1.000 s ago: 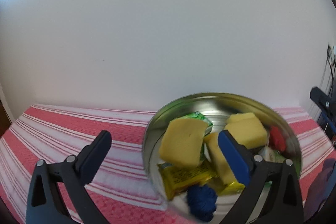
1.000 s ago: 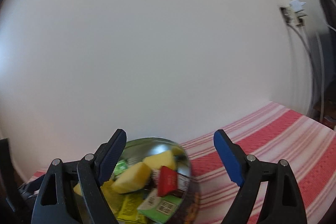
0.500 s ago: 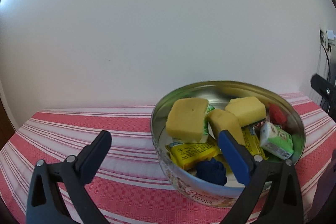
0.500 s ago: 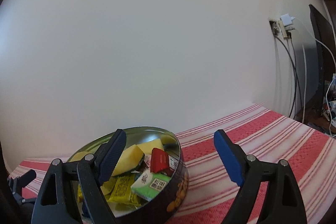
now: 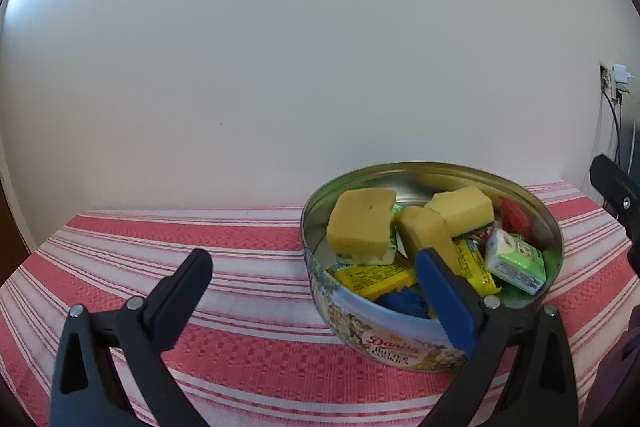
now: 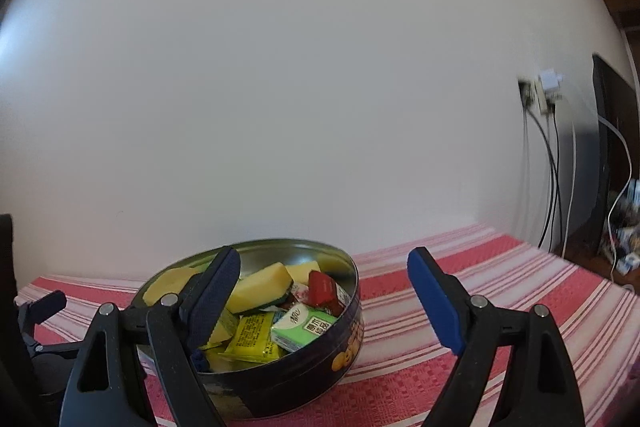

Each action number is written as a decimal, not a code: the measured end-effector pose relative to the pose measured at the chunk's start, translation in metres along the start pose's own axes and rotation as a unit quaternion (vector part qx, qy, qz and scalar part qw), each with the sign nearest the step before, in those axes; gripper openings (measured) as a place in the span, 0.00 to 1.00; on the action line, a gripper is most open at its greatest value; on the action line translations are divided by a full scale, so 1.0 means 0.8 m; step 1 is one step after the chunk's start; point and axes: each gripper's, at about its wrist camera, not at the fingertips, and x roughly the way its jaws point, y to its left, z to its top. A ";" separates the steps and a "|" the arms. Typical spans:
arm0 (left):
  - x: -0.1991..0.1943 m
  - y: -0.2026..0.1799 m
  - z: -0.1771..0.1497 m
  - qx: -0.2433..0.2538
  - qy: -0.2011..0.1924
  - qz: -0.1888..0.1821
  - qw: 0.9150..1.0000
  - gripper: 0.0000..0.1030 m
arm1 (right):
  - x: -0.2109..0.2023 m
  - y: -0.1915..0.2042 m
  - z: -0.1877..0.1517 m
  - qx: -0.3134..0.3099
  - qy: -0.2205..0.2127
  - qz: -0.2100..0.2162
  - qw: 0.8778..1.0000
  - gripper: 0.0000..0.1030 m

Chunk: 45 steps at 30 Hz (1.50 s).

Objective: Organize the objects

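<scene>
Tin sits on the striped cloth by the wall, packed with yellow sponges, packets and a small green carton. Probably light, rigid, a bit slick; I'd pinch single sponges, they're soft. Left gripper and right gripper both gape wide, holding nothing.

Ahead of the left gripper, bare striped cloth runs clear to the wall; the open cookie tin blocks its right finger's side. Right of the right gripper the cloth lies free, with the tin crowding its left finger and cables hanging far right.
</scene>
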 end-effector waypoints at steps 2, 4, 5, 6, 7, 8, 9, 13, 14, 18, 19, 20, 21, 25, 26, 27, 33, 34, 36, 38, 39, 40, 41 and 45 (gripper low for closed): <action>-0.005 0.000 -0.001 0.001 -0.003 -0.002 1.000 1.00 | -0.009 0.005 -0.001 -0.011 -0.011 -0.003 1.000 0.93; -0.012 0.002 -0.002 0.001 -0.005 -0.001 1.000 1.00 | -0.017 0.009 -0.001 -0.018 -0.024 -0.005 1.000 0.94; -0.013 0.003 -0.003 0.002 -0.006 -0.002 1.000 1.00 | -0.022 0.011 -0.002 -0.021 -0.031 -0.006 0.999 0.94; -0.014 0.002 -0.004 0.002 -0.006 -0.002 1.000 1.00 | -0.025 0.012 -0.001 -0.024 -0.036 -0.006 0.999 0.94; -0.016 0.002 -0.004 0.003 -0.007 -0.003 1.000 1.00 | -0.028 0.014 -0.001 -0.026 -0.040 -0.006 0.999 0.95; -0.017 0.003 -0.004 0.003 -0.007 -0.004 1.000 1.00 | -0.031 0.015 -0.001 -0.028 -0.044 -0.007 0.999 0.95; -0.018 0.003 -0.005 0.004 -0.007 -0.005 1.000 1.00 | -0.033 0.015 -0.001 -0.029 -0.044 -0.006 0.999 0.95; -0.024 0.004 -0.008 0.002 -0.008 -0.007 1.000 1.00 | -0.041 0.012 -0.001 -0.020 -0.046 -0.007 0.999 0.97; -0.026 0.006 -0.008 0.000 -0.009 -0.008 1.000 1.00 | -0.044 0.011 -0.001 -0.018 -0.049 -0.007 0.999 0.97; -0.027 0.008 -0.009 -0.005 -0.006 -0.009 1.000 1.00 | -0.055 0.014 -0.005 -0.017 -0.057 -0.001 0.998 0.97; -0.027 0.008 -0.010 -0.004 -0.005 -0.012 1.000 1.00 | -0.057 0.014 -0.005 -0.018 -0.057 0.002 0.998 0.97; -0.028 0.008 -0.010 -0.002 -0.005 -0.012 1.000 1.00 | -0.058 0.015 -0.005 -0.019 -0.058 0.002 0.998 0.97; -0.029 0.007 -0.011 -0.001 -0.007 -0.010 1.000 1.00 | -0.059 0.016 -0.005 -0.021 -0.059 0.003 0.998 0.97; -0.031 0.001 -0.011 0.006 -0.012 -0.014 1.000 1.00 | -0.059 0.014 -0.005 -0.021 -0.058 0.004 0.998 0.97; -0.032 0.002 -0.011 0.008 -0.013 -0.016 1.000 1.00 | -0.059 0.013 -0.005 -0.020 -0.058 0.005 0.998 0.97; -0.033 0.001 -0.011 0.009 -0.013 -0.017 1.000 1.00 | -0.059 0.012 -0.005 -0.019 -0.058 0.006 0.998 0.97; -0.031 0.003 -0.010 0.000 -0.008 -0.013 1.000 1.00 | -0.057 0.005 -0.003 -0.018 -0.057 0.015 0.998 0.97; -0.030 0.004 -0.011 -0.001 -0.006 -0.012 1.000 1.00 | -0.057 0.003 -0.003 -0.019 -0.058 0.017 0.998 0.97; -0.032 0.006 -0.012 -0.001 -0.005 -0.014 1.000 1.00 | -0.056 0.002 -0.003 -0.020 -0.058 0.020 0.998 0.97; -0.033 0.004 -0.012 0.000 -0.007 -0.013 1.000 1.00 | -0.055 -0.001 -0.002 -0.021 -0.059 0.023 0.998 0.97; -0.033 0.003 -0.012 0.000 -0.007 -0.012 1.000 1.00 | -0.054 -0.003 -0.002 -0.021 -0.058 0.024 0.998 0.97; -0.033 0.002 -0.012 0.001 -0.008 -0.011 1.000 1.00 | -0.054 -0.004 -0.002 -0.022 -0.057 0.024 0.998 0.97; -0.033 0.001 -0.012 0.003 -0.008 -0.011 1.000 1.00 | -0.053 -0.004 -0.002 -0.022 -0.057 0.025 0.998 0.97; -0.035 0.005 -0.013 0.006 -0.009 -0.015 1.000 1.00 | -0.049 -0.010 -0.002 -0.024 -0.055 0.030 0.998 0.97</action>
